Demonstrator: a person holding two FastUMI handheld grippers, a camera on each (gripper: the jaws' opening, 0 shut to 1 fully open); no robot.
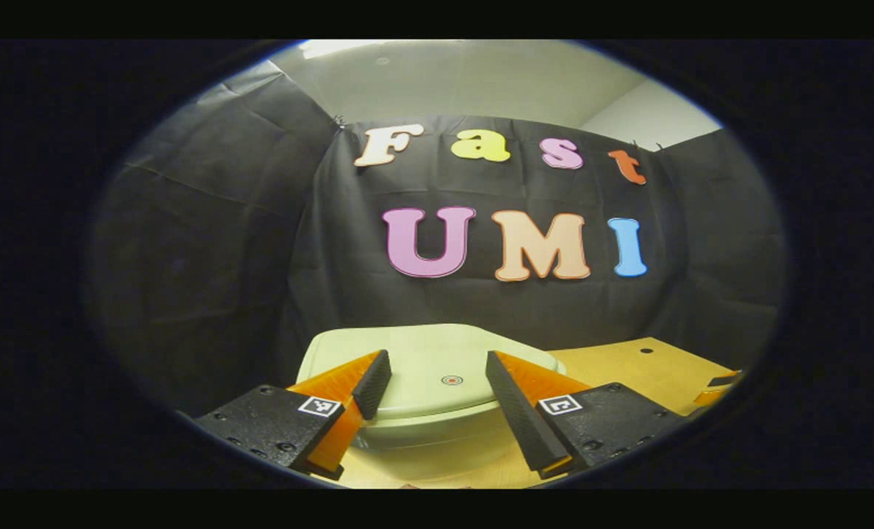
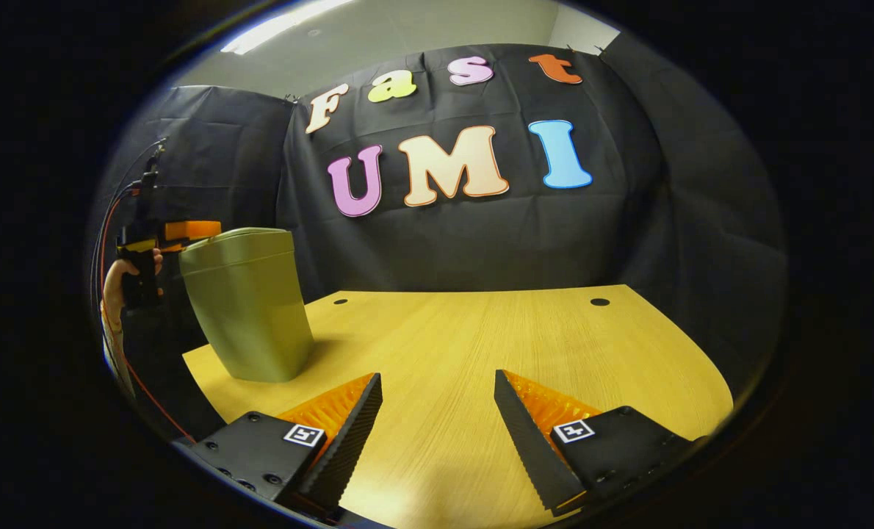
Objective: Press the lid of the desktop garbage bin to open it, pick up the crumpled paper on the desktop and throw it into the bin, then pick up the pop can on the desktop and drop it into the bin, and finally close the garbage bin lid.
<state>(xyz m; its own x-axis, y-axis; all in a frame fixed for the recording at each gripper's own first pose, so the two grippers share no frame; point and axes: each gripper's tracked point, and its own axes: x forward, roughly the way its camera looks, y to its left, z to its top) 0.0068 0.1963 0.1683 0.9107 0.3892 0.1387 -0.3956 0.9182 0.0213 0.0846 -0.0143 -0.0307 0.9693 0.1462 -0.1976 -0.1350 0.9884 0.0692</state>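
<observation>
Left gripper point(image 1: 437, 393) spread above the closed bin lid point(image 1: 437, 367) (bin base cut off); right gripper point(image 2: 437, 422) spread over the table point(image 2: 481, 345).

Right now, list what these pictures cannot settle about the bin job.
- Inside of the bin: hidden in the left gripper view by its closed lid.
- Bin's base: cut off in the left gripper view behind the left gripper fingers.
- Bin's far side: in the right gripper view, hidden by the bin's own body.
</observation>
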